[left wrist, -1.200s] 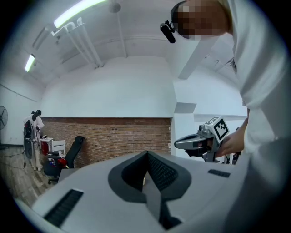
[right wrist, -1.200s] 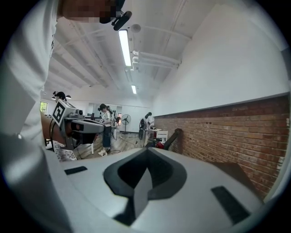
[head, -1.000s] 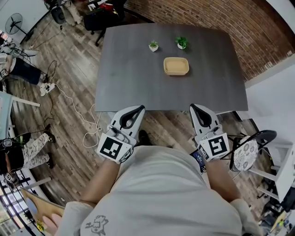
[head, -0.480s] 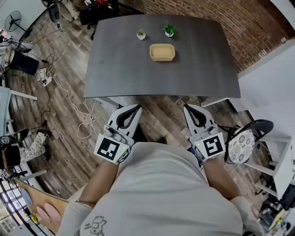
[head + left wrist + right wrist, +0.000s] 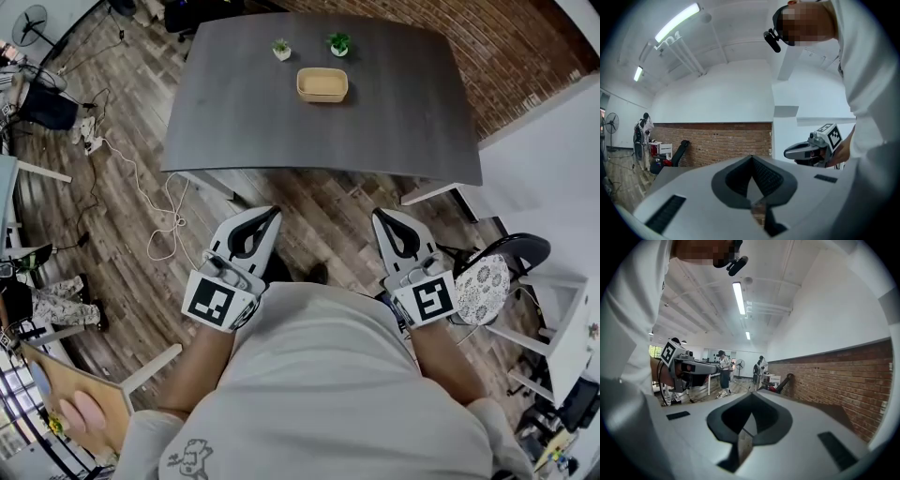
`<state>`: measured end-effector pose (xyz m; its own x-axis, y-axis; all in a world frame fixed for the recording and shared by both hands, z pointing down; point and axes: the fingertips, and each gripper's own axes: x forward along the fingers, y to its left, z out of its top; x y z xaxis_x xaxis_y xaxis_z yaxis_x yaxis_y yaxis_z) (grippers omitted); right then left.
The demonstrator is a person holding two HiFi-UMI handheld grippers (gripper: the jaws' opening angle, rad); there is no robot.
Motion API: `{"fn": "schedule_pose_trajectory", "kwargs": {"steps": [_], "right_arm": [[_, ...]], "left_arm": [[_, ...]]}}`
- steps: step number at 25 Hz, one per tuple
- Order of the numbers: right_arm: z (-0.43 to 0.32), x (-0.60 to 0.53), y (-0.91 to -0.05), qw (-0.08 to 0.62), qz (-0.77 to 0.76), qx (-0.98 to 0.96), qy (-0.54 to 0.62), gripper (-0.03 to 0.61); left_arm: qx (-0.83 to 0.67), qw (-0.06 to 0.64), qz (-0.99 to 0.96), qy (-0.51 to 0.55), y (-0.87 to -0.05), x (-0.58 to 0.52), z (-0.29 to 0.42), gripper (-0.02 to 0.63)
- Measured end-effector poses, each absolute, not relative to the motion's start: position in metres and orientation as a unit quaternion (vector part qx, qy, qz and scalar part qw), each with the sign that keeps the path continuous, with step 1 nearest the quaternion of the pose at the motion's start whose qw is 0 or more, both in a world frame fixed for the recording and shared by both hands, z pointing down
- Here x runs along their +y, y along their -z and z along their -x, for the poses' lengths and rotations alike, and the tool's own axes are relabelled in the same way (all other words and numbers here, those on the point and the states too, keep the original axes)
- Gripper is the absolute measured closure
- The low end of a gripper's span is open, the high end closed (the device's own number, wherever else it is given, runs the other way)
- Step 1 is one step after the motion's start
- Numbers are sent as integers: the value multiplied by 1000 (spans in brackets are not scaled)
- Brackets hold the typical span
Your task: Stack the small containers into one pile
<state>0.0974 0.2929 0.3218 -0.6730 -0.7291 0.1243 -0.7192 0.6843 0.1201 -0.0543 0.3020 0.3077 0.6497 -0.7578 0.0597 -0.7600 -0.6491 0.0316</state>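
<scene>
Your left gripper (image 5: 751, 159) has its jaws together, and nothing stands between them. At the right you see your right gripper (image 5: 788, 152) with its marker cube (image 5: 833, 136), just beside your white shirt (image 5: 867, 93). Far ahead runs a brick wall (image 5: 717, 143), with a black chair (image 5: 680, 151) before it and a fan (image 5: 610, 123) at the left edge. A long lamp (image 5: 677, 21) shines on the ceiling.

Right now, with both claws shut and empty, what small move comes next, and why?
Probably step toward the table: the left claw and right claw hang over the floor, well short of it, while the tan container sits near its far edge beside two small plants. It may already be a pile.
</scene>
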Motion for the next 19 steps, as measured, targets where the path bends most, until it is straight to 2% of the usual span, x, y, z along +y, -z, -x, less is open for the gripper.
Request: {"fn": "schedule_pose_trajectory", "kwargs": {"steps": [19], "right_arm": [[-72, 284, -321, 76, -366, -927, 32, 574]], "left_arm": [[-436, 16, -900, -19, -301, 301, 74, 603]]}}
